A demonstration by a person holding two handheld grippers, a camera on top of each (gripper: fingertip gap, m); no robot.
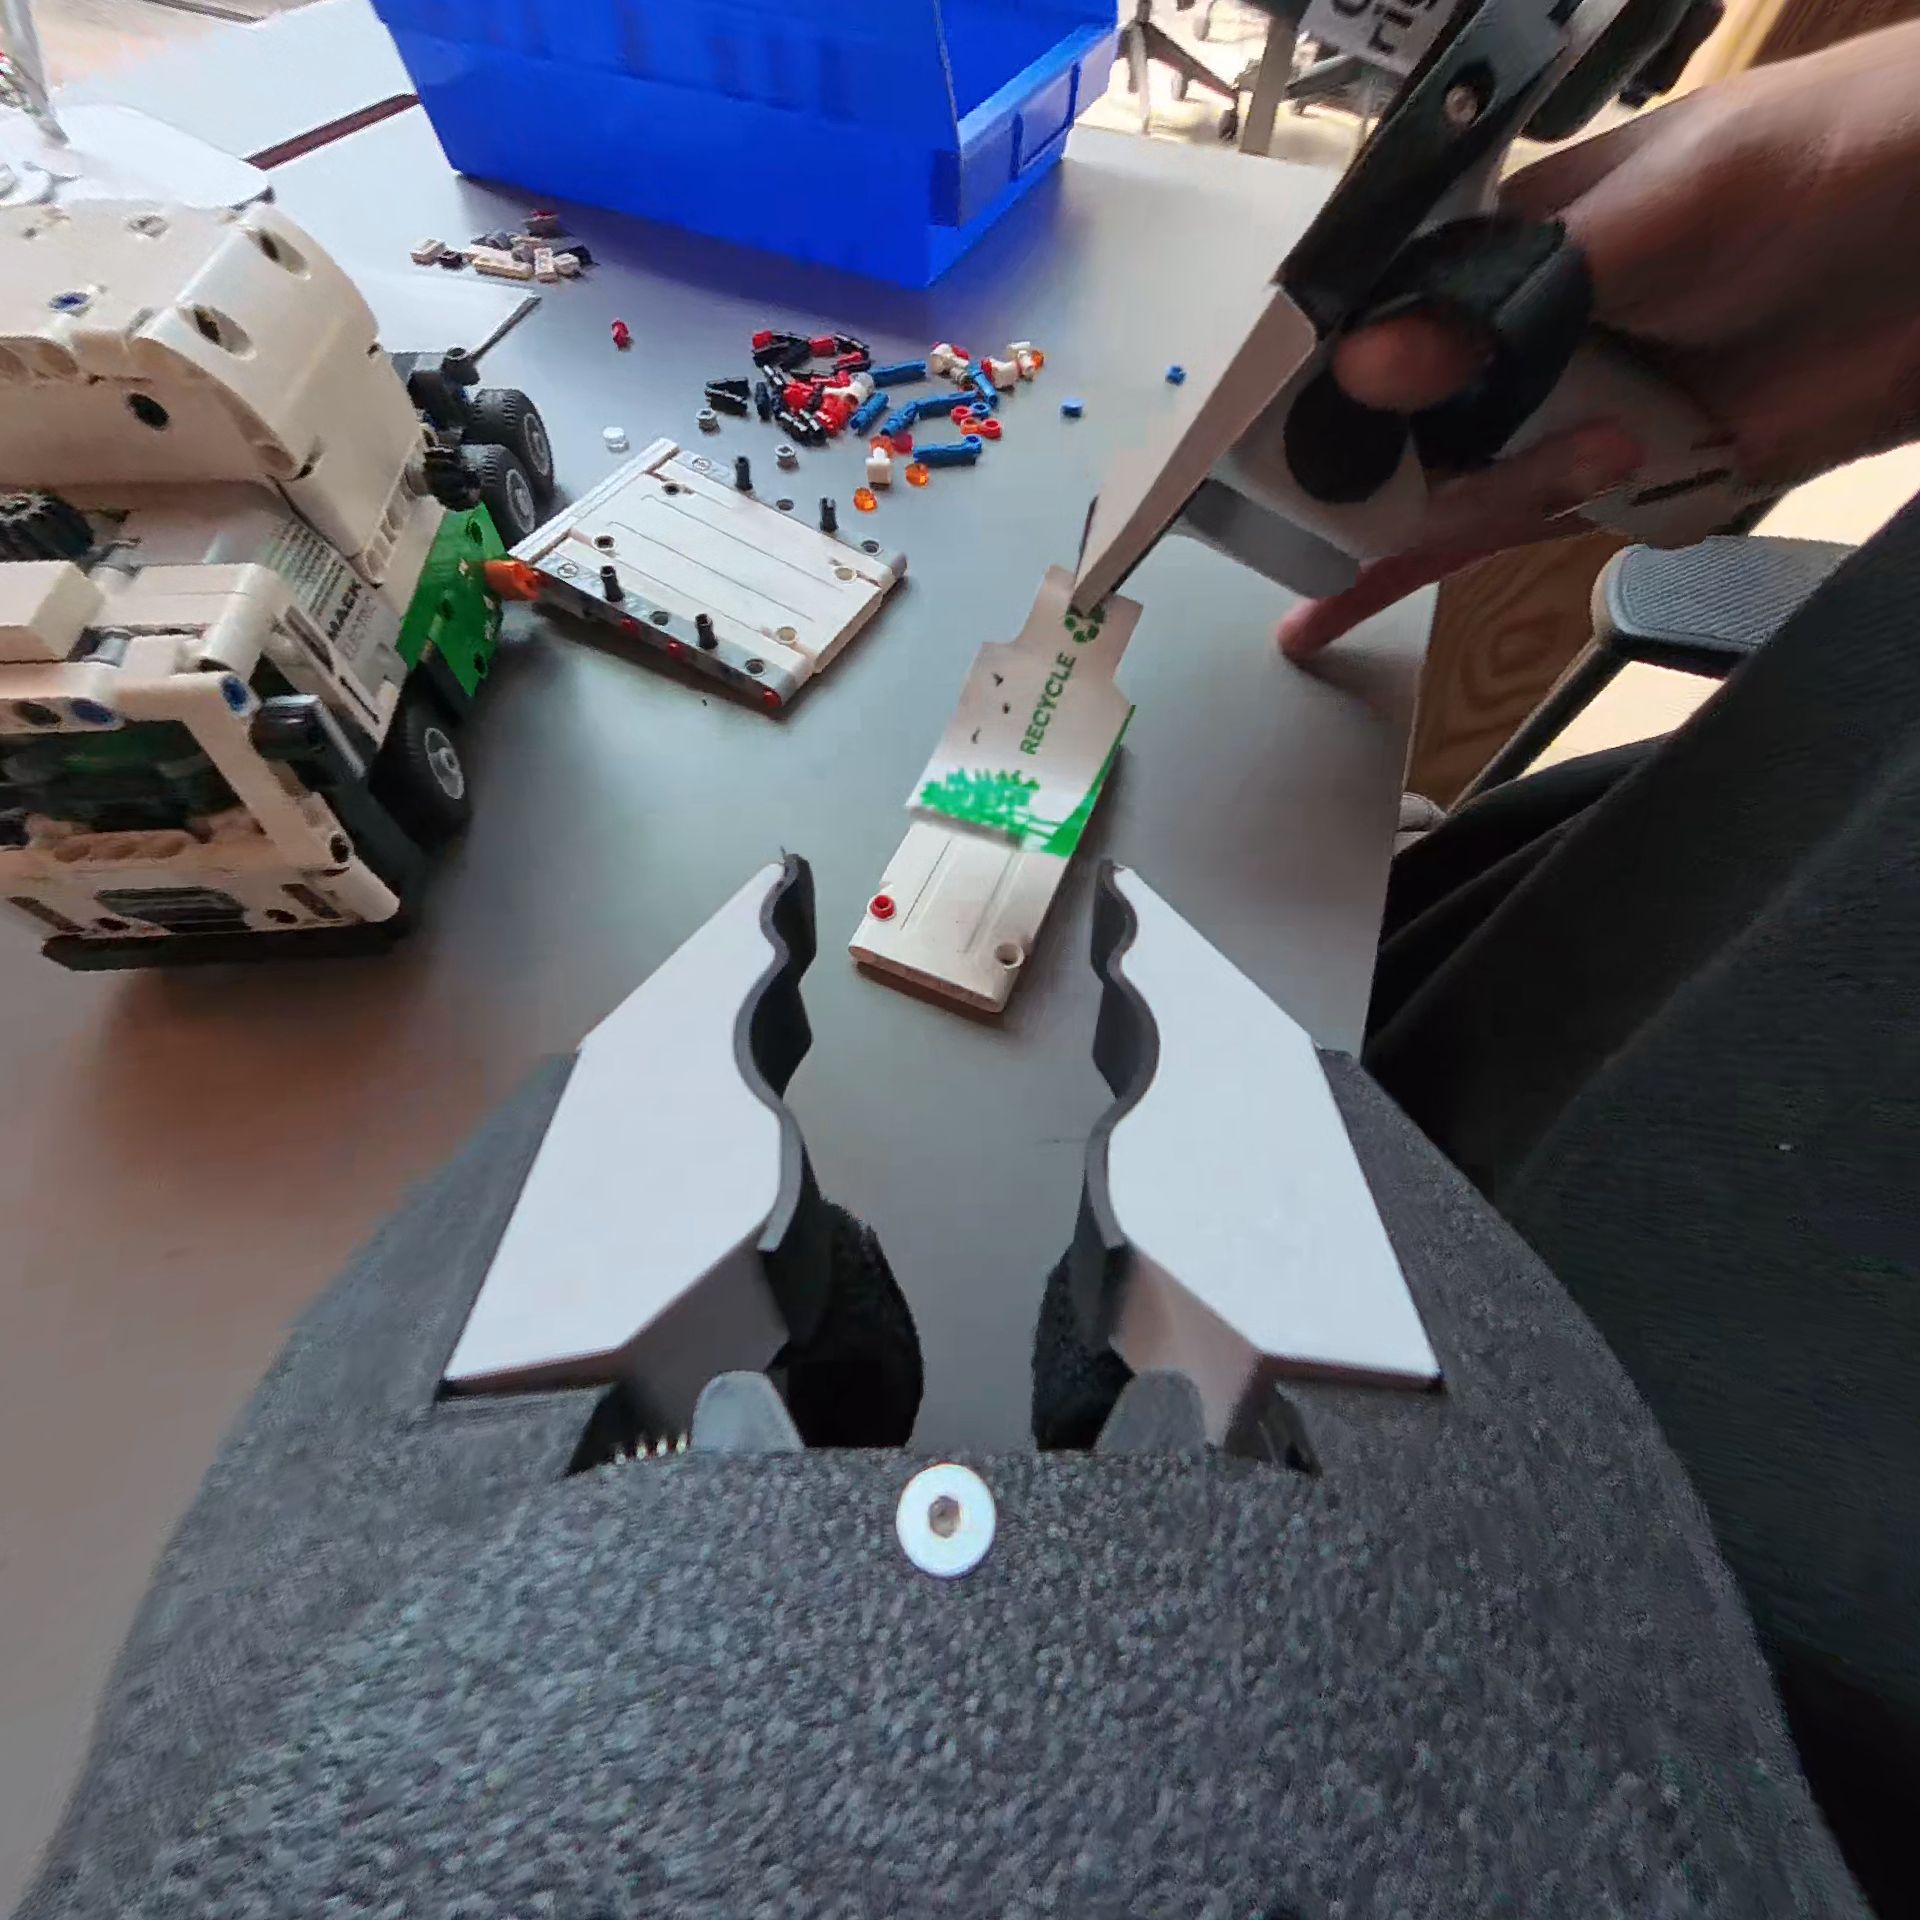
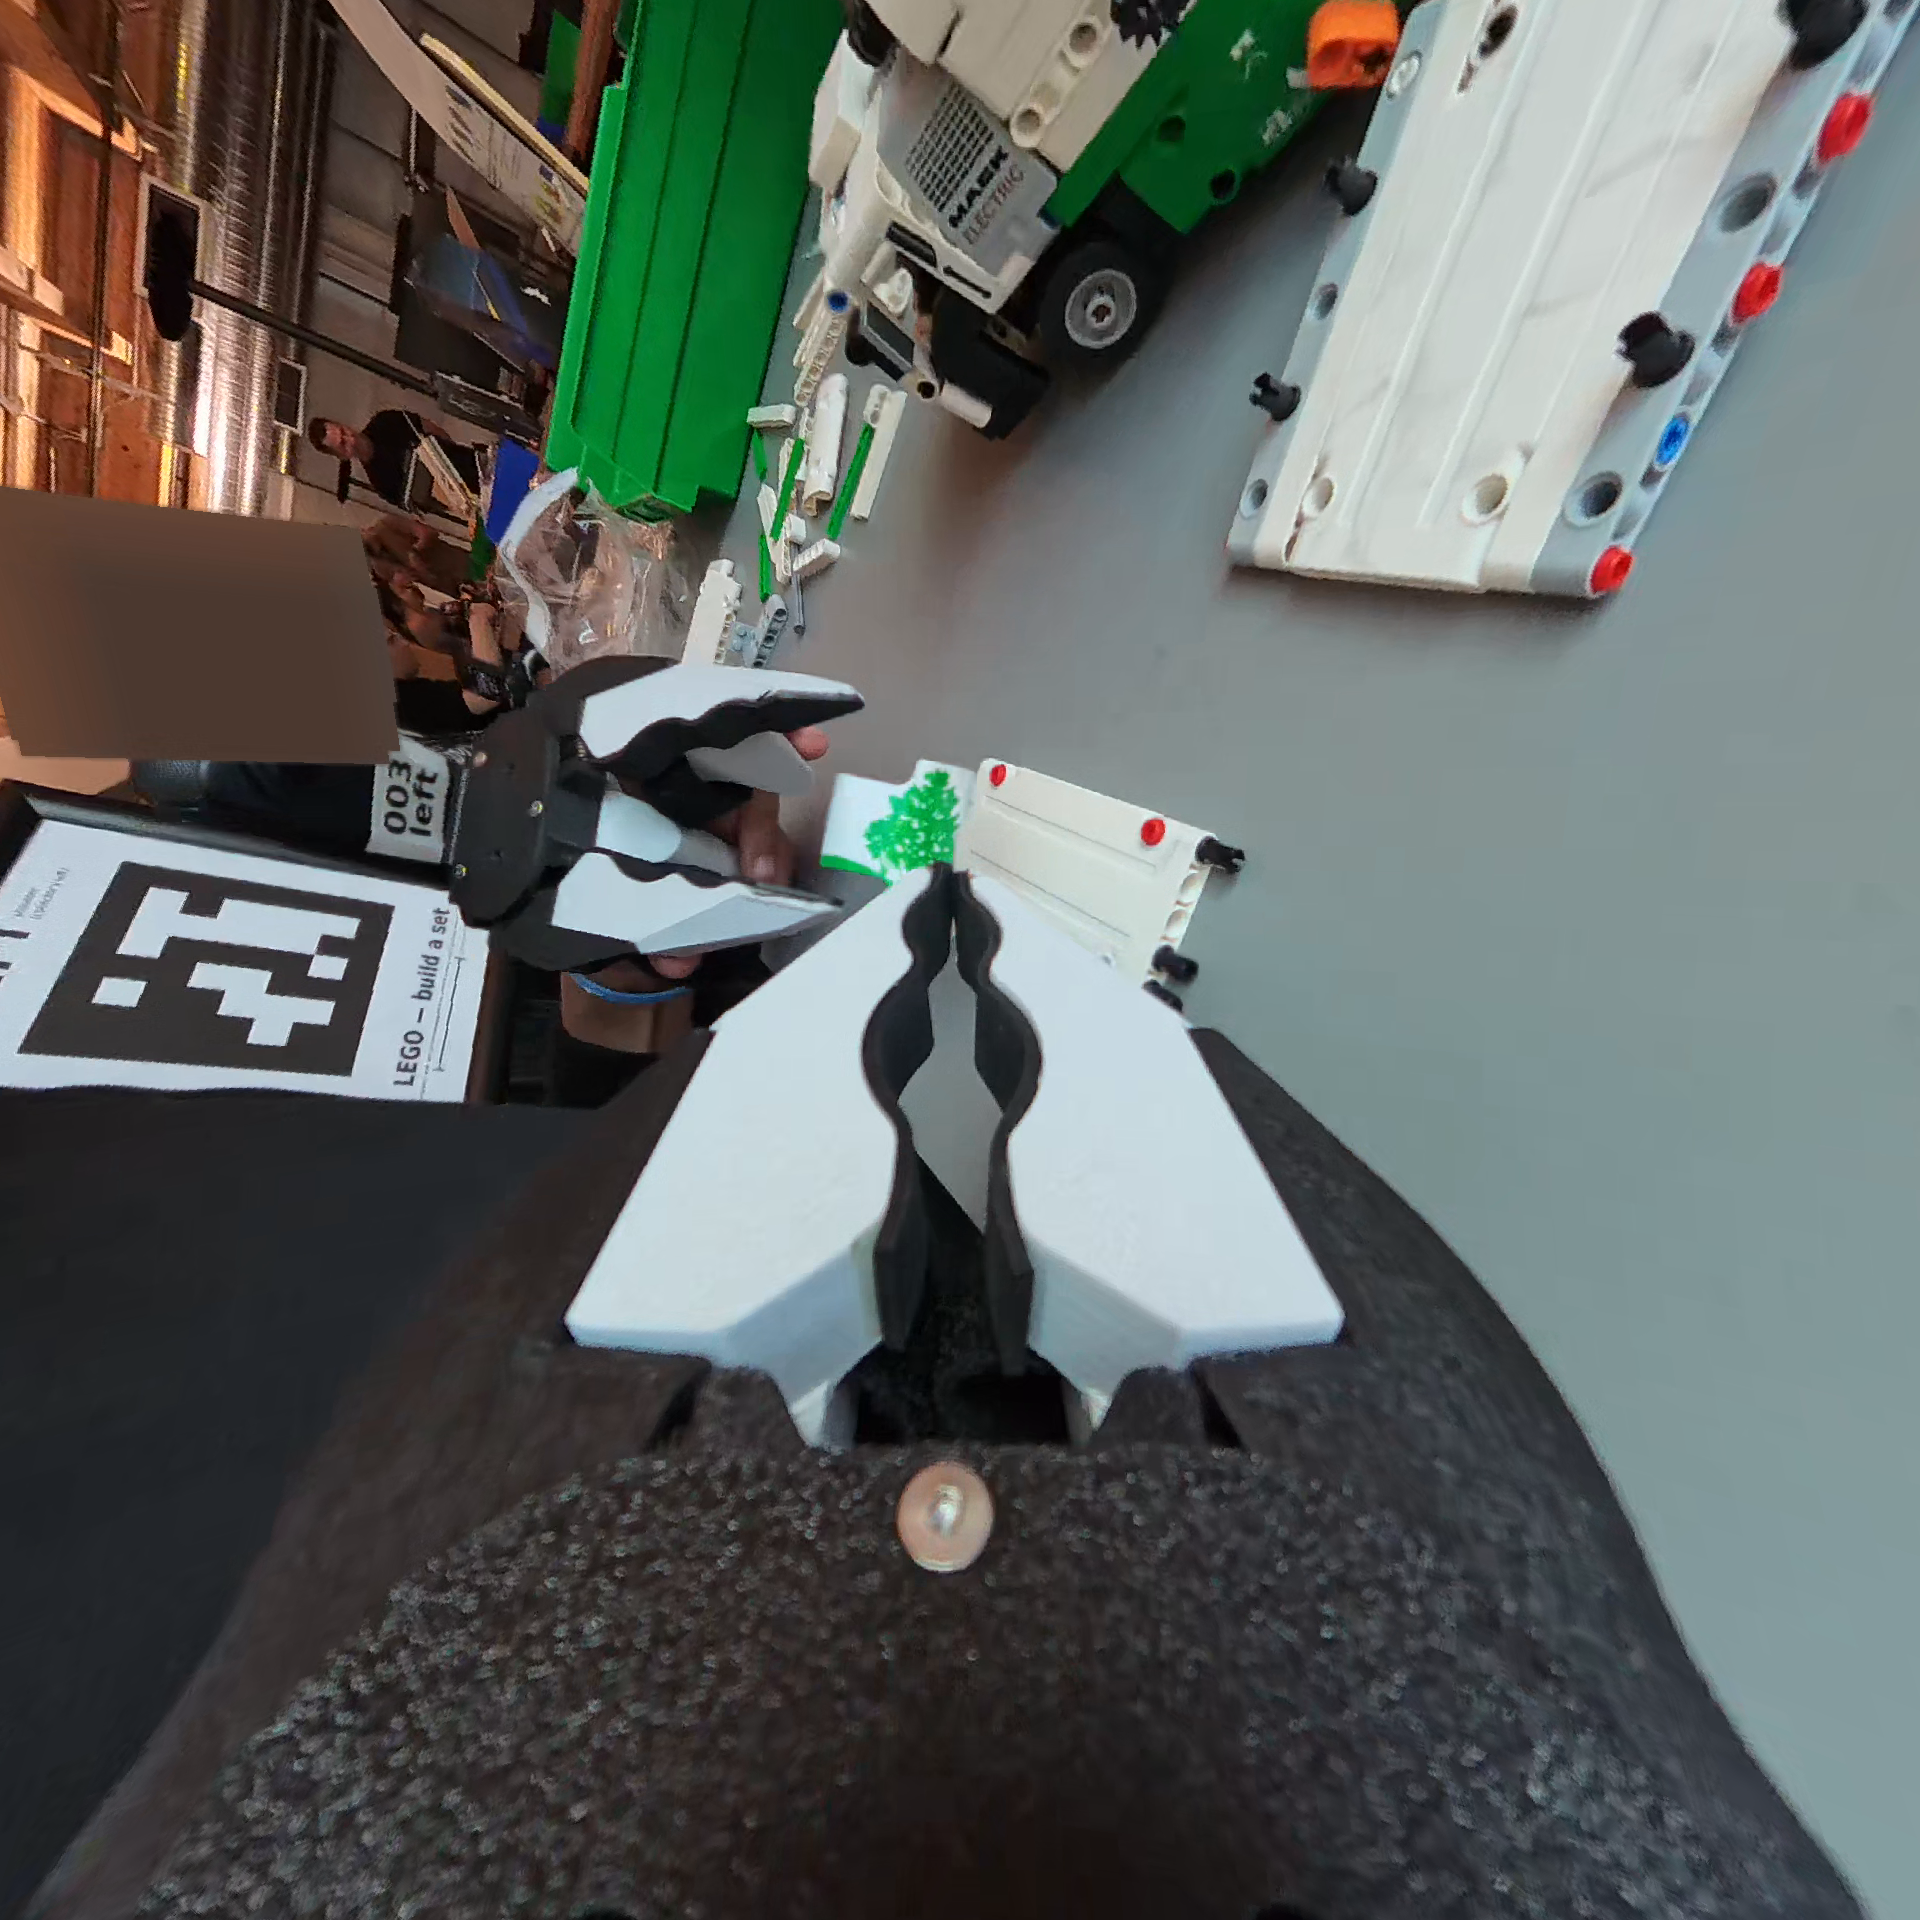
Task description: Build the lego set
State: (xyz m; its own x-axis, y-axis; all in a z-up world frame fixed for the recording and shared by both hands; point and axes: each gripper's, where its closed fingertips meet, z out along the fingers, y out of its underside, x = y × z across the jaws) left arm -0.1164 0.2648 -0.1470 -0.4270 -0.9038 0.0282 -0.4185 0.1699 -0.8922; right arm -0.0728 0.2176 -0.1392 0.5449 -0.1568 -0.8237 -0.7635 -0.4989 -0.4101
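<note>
White panel [image 1: 951,920]: laid flat on the grey counter [image 1: 623,1039], centre of the left wrist view, long axis running up and to the right. A red pin is seen at its near left corner. Black pins are seen along one short edge in the right wrist view.

Sticker [image 1: 1023,727], white with green tree print: its near end is attached across the middle of the panel. The rest is raised off the panel and drawn toward the upper right.

Right tool [image 1: 1091,603]: brought down from the upper right, gripped by a hand [image 1: 1714,260]. Its jaws are closed together, and the far end of the sticker is pinched at the very tips. In its own view the pads are seen pressed tip to tip, with the tree print just beyond them.

Left tool [image 1: 953,878]: jaws spread wide. The near end of the panel lies between the two fingertips. A clear gap is seen on each side, so nothing is gripped or touched.

Surroundings:
- A larger white panel [image 1: 717,571] lies at centre left.
- A white and green toy truck [image 1: 208,582] stands at far left.
- Loose small parts [image 1: 883,405] are scattered at upper centre.
- A blue bin [image 1: 779,125] sits at the top.
- A green bin [image 2: 675,239] is noted at the top of the right wrist view.
</note>
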